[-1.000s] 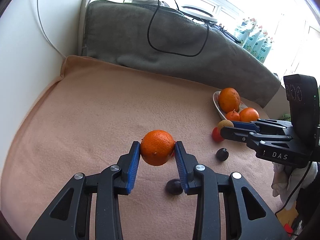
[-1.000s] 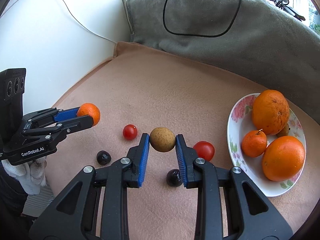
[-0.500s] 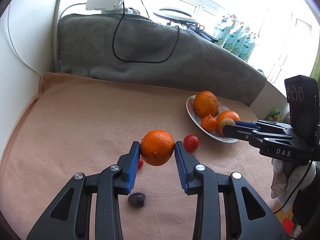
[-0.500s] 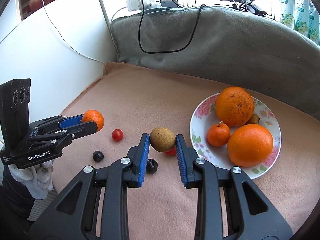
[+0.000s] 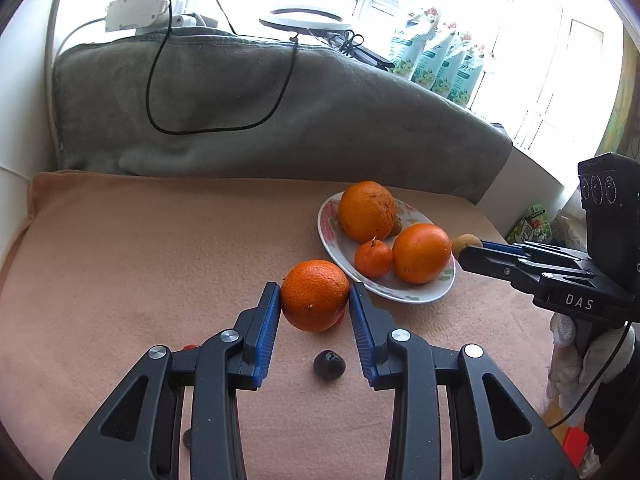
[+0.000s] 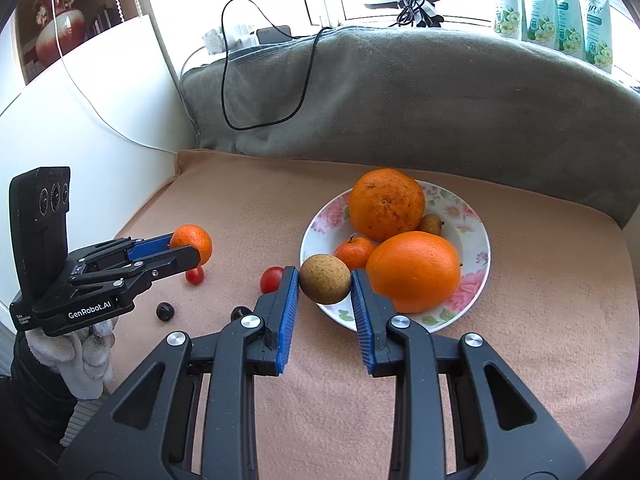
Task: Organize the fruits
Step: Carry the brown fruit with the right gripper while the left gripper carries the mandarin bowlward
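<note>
1. The left gripper pinched a pebbly tangerine between its jaws, held above the peach blanket just beside the plate.
2. The right gripper pinched a rough brown fruit, perhaps a longan, over the plate rim.
3. Each should be lowered into a free gap before release, since round fruit rolls.
</note>
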Demonstrator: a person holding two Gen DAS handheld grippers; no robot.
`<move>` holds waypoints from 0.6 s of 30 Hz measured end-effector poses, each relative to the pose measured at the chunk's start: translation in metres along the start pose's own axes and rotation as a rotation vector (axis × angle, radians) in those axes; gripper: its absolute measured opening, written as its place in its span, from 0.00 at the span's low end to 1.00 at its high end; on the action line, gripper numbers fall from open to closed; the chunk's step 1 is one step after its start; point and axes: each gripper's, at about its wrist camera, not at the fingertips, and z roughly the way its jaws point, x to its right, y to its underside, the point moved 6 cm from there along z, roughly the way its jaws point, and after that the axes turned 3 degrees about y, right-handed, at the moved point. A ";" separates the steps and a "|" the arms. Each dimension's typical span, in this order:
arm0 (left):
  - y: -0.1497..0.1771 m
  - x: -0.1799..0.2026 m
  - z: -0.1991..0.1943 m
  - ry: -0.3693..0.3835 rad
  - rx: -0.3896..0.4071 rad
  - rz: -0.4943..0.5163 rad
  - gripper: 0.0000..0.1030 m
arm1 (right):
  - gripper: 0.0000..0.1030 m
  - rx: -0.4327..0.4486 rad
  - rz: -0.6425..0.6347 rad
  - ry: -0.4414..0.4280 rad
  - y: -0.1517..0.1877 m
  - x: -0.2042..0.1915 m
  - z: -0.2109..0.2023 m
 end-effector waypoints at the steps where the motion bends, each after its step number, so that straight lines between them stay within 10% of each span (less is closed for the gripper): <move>1: -0.001 0.003 0.003 0.002 -0.001 0.004 0.33 | 0.27 0.003 0.005 0.004 -0.001 0.004 -0.001; 18: -0.022 0.030 0.049 0.012 -0.041 0.067 0.33 | 0.27 0.018 0.083 0.078 -0.025 0.078 0.010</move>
